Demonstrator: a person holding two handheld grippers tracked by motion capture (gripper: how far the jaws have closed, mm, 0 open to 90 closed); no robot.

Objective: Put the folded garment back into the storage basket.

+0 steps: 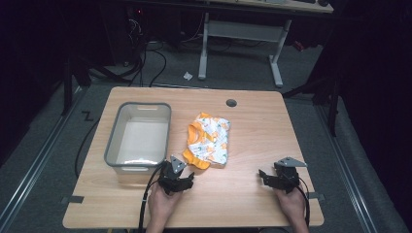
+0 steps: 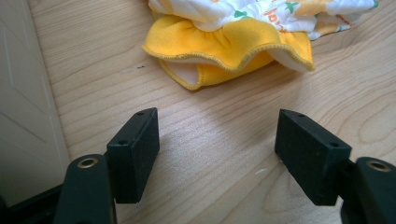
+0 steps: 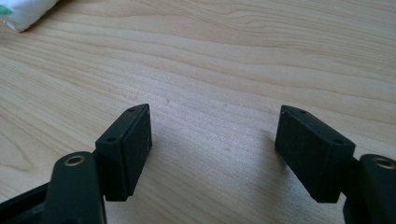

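A folded small garment (image 1: 209, 141), white with orange trim and a coloured print, lies in the middle of the wooden table (image 1: 252, 194). In the left gripper view its orange frilled edge (image 2: 224, 46) lies just ahead of the jaws. My left gripper (image 1: 183, 180) rests near the front edge, just short of the garment's near corner, open with nothing between its jaws (image 2: 217, 154). My right gripper (image 1: 267, 178) stands at the front right, open over bare wood (image 3: 212, 149). A white corner of the garment (image 3: 23, 11) shows at the top left of the right gripper view.
A grey plastic bin (image 1: 138, 136), nothing in it, stands left of the garment; its pale wall (image 2: 23, 116) is close to my left gripper. A round cable hole (image 1: 231, 103) sits at the table's far edge. Desk legs and cables lie on the floor beyond.
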